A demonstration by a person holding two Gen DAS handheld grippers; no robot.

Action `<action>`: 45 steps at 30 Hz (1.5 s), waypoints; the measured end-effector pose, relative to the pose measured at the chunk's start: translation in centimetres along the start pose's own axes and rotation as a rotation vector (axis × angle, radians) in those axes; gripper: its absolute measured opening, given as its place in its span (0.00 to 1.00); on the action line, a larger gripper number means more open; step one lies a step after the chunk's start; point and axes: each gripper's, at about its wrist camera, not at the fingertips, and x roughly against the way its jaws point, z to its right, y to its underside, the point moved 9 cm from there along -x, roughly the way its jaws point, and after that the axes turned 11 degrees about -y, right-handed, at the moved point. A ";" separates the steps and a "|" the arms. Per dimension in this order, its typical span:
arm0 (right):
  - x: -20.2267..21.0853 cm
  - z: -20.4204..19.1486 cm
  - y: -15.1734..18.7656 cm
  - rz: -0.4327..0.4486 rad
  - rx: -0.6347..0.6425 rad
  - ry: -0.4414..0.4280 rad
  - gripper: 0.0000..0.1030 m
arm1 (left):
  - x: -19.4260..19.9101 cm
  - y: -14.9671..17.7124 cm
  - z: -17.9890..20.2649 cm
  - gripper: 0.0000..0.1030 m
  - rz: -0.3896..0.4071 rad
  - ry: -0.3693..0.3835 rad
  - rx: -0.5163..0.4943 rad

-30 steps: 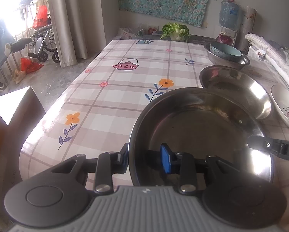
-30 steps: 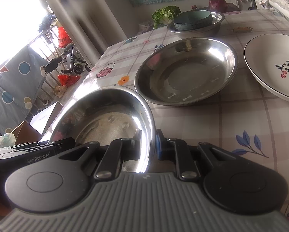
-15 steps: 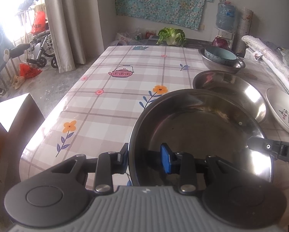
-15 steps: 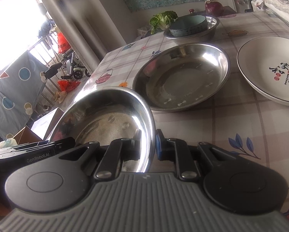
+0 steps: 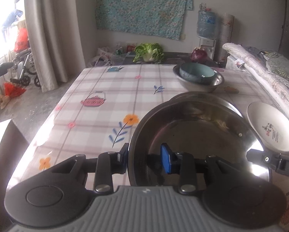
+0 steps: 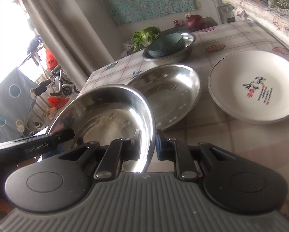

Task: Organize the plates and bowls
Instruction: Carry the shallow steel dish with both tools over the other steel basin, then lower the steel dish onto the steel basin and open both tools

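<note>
A: Steel plate (image 6: 113,112) first: where is it?

B: Off the table, carried between both tools. The left gripper (image 5: 144,159) pinches its near rim, one pad outside and the blue pad inside. The right gripper (image 6: 147,145) clamps the opposite rim, jaws nearly closed on the thin edge.

A: What is around it?

B: Just beyond sits a second steel plate (image 6: 173,92) on the checked tablecloth (image 5: 105,100). A white plate (image 6: 254,89) with red and black lettering lies beside that one. Farther back, a teal bowl (image 5: 196,72) rests inside a steel bowl (image 5: 218,81).

A: Which step is this?

B: I judge it the carry, stacking like on like. The next move calls for centring the held plate over the resting one, keeping it level, lowering until the rims nest, then releasing both grips together.
</note>
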 end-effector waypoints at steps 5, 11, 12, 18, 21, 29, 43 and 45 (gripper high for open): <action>0.0 1.9 -1.7 0.027 -0.023 0.027 0.15 | -1.2 -2.2 2.5 0.34 0.019 0.021 -0.033; -0.8 4.4 -3.5 0.041 -0.054 0.055 0.15 | -3.3 -3.5 5.3 0.36 0.008 0.039 -0.070; -1.1 4.9 -3.9 0.041 -0.058 0.059 0.15 | -3.8 -3.7 5.6 0.36 0.003 0.040 -0.075; -2.7 6.7 -5.2 0.038 -0.073 0.069 0.16 | -6.3 -4.2 6.9 0.36 -0.024 0.040 -0.092; -3.5 7.2 -5.5 0.032 -0.078 0.072 0.16 | -7.1 -4.3 7.2 0.36 -0.039 0.040 -0.098; -4.8 7.8 -5.7 0.020 -0.087 0.078 0.17 | -8.9 -4.1 7.5 0.36 -0.073 0.050 -0.103; -5.7 7.8 -6.0 0.016 -0.084 0.066 0.24 | -9.5 -3.0 7.4 0.38 -0.102 0.061 -0.119; -5.7 7.8 -6.0 0.016 -0.089 0.062 0.25 | -9.3 -2.8 7.2 0.38 -0.104 0.063 -0.112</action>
